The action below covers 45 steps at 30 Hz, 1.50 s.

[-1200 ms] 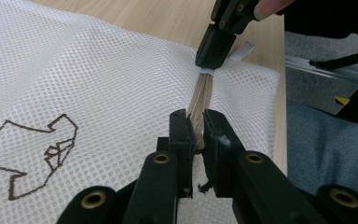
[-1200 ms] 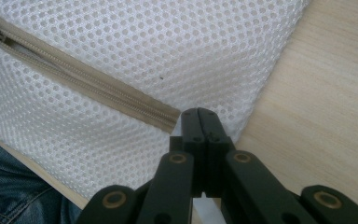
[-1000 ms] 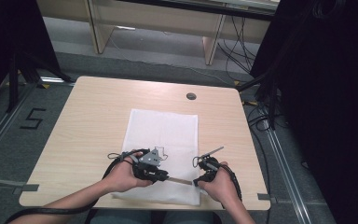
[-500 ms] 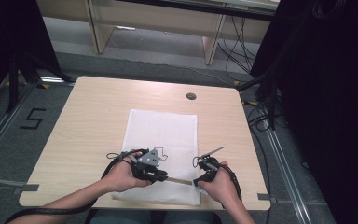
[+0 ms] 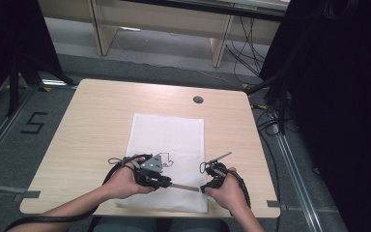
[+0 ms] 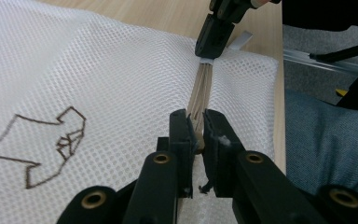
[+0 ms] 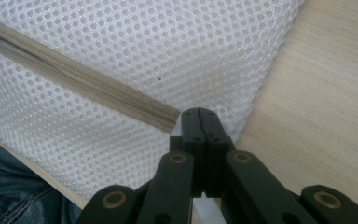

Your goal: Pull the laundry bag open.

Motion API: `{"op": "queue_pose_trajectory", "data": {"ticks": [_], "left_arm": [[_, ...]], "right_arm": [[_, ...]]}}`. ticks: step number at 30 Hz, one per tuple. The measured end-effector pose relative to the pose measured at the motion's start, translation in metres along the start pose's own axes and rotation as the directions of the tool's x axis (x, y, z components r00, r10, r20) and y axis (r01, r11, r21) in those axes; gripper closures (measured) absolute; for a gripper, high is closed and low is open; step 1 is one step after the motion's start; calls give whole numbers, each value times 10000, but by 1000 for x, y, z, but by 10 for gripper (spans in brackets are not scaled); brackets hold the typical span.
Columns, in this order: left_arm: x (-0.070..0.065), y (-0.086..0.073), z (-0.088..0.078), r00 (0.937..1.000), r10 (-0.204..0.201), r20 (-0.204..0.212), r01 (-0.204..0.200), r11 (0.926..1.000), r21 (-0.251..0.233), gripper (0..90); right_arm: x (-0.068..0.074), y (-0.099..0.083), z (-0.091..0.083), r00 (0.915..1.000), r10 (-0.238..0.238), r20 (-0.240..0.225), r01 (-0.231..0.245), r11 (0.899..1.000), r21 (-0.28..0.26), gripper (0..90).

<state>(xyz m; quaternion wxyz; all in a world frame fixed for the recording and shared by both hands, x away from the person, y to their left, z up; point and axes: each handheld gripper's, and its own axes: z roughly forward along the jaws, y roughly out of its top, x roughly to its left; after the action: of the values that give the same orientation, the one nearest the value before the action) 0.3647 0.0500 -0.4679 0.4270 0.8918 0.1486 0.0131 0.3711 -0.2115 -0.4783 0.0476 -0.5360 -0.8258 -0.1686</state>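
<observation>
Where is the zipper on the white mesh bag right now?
In the high view the zipper runs along the mesh bag's near edge, between the left claw and the right claw.

The white mesh laundry bag (image 6: 121,70) is soft perforated netting with a woven beige fabric zipper strip (image 7: 79,88). It's lying on a pale matt wood-grain table (image 7: 326,116), and the black jaws look like matt plastic with brass-coloured rivets.

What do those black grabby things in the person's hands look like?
Each claw is black, with two flat jaws on arms joined by brass-coloured rivets. The left claw carries a grey three-cornered plate on top. The right claw has a thin grey rod sticking up. A black cable trails from each. The forearms are bare, no sleeves.
</observation>
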Motion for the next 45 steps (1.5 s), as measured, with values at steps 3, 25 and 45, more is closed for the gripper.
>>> {"op": "queue_pose_trajectory", "data": {"ticks": [3,25,45], "left_arm": [[1,-2,-2,10000,-52,48,52,10000,13,817],[3,-9,-5,9998,-95,157,93,9999,98,817],[9,-14,-1,9994,-275,202,273,9996,91,816]], "right_arm": [[0,0,0,10000,11,-9,-11,10000,-7,900],[0,0,1,9996,-4,278,8,9999,-162,900],[0,1,1,9996,-178,217,179,9998,-10,900]]}}
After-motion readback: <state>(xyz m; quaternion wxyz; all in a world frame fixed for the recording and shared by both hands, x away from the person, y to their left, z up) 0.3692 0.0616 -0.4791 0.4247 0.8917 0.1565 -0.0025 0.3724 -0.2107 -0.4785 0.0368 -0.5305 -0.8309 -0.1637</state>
